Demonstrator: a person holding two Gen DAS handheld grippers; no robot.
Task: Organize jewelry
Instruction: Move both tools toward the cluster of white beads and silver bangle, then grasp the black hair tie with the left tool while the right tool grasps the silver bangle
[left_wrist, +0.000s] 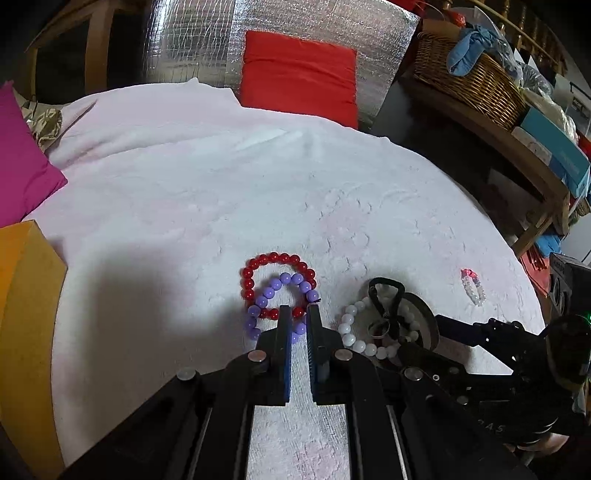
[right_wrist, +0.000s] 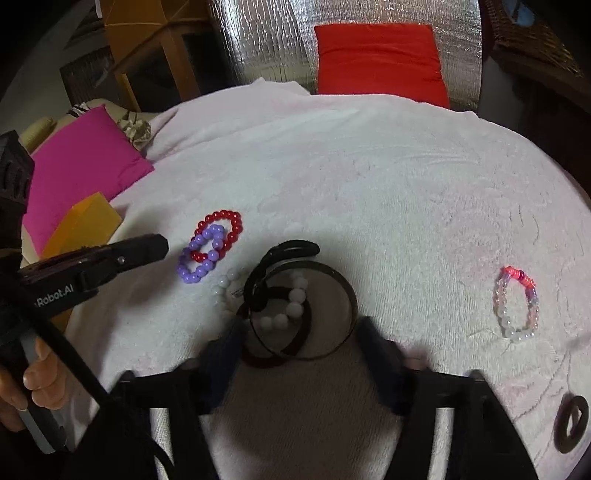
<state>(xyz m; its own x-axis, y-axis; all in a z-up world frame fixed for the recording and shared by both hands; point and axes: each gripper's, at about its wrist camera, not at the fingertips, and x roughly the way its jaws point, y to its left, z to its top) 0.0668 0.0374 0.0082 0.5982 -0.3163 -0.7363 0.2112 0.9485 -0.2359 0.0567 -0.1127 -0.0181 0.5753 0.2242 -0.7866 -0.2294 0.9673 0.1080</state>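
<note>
**A:** Where are your bracelets?

**B:** Your red bracelet and purple bracelet overlap on the white towel, toward its near edge. The purple one lies partly across the red one.

**A:** And your left tongs?

**B:** Your left gripper is right over that pair, tips at their near side. Its jaws are narrowed to a slim gap with purple beads showing between them, but you cannot tell whether they pinch anything.

**A:** What is beside them?

**B:** Just to the right you have a white bead bracelet, a black hair tie draped over it, and dark bangles overlapping it, all in one heap.

**A:** Your right tongs?

**B:** Your right gripper hangs over the near side of that heap, jaws spread wide on either side of the bangles, gripping nothing.

**A:** Anything farther out?

**B:** A pale pink bead bracelet lies well apart near the towel's right edge, and a dark ring sits by the near right corner. Beyond the far edge you see a red cushion; off the left edge, a pink cushion and an orange box.
</note>
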